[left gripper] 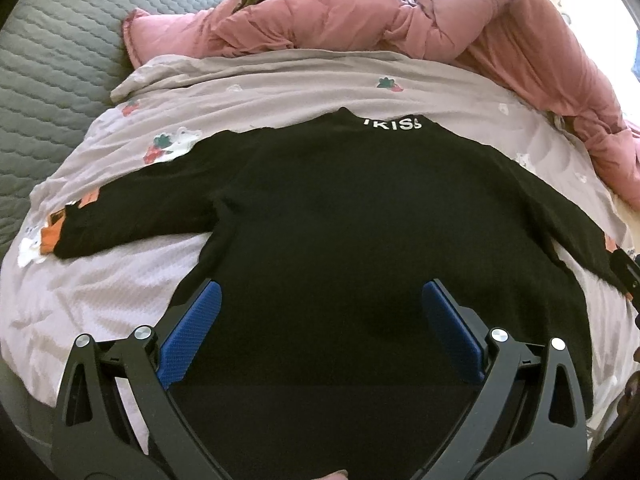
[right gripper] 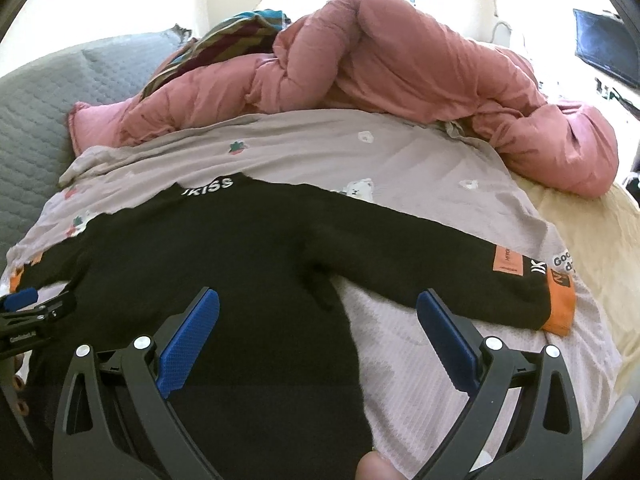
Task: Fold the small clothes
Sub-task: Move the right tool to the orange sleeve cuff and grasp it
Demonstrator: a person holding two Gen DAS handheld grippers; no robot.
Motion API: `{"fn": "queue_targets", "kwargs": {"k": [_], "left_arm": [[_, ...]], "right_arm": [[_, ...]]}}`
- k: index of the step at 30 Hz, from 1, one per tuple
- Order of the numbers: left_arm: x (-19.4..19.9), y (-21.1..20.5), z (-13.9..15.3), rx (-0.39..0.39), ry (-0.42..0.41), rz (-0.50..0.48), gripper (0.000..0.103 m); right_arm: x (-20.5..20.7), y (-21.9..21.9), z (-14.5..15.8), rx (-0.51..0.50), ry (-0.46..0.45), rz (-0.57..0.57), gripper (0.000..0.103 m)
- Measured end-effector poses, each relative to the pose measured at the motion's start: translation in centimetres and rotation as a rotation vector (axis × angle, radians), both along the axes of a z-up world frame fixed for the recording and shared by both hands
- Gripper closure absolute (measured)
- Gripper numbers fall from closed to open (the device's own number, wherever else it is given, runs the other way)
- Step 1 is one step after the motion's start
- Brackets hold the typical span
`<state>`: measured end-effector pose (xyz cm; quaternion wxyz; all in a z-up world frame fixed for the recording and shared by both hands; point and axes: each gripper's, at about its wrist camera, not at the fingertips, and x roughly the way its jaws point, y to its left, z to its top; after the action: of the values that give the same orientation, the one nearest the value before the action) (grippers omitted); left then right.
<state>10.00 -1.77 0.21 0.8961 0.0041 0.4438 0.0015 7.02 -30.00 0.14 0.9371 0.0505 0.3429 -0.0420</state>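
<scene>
A small black sweater [left gripper: 340,216] with white lettering at the collar lies flat on the bed, both sleeves spread out. Its orange-cuffed right sleeve [right gripper: 460,264] reaches toward the bed's right side. My left gripper [left gripper: 322,292] hovers open over the sweater's lower body, blue pads wide apart, holding nothing. My right gripper [right gripper: 318,300] is open too, above the sweater's lower right edge and the armpit [right gripper: 320,280]. The left gripper's tip [right gripper: 24,304] shows at the far left of the right wrist view.
The sweater rests on a pale mauve sheet [left gripper: 280,76] with small flower prints. A bunched pink duvet [right gripper: 400,64] lies across the back and right. A grey quilted cover [left gripper: 52,48] sits at the left, striped fabric [right gripper: 240,28] behind.
</scene>
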Motion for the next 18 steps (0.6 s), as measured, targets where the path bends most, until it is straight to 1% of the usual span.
{"fn": "queue_targets", "kwargs": {"k": [5,9,18], "left_arm": [[1.9,-0.6,-0.2,-0.007,0.009,-0.013,0.009],[3.6,-0.7,-0.4,-0.021,0.018,-0.01,0.009],[6.8,-1.5,-0.7,-0.032,0.032,-0.025,0.009]], "right_arm": [[1.4,-2.3,-0.6,0.008,0.009,-0.064,0.004],[2.1,-4.5,-1.0,-0.012,0.011,-0.13,0.004],[2.8,-9.7,-1.9,-0.021,0.031,-0.263,0.004]]}}
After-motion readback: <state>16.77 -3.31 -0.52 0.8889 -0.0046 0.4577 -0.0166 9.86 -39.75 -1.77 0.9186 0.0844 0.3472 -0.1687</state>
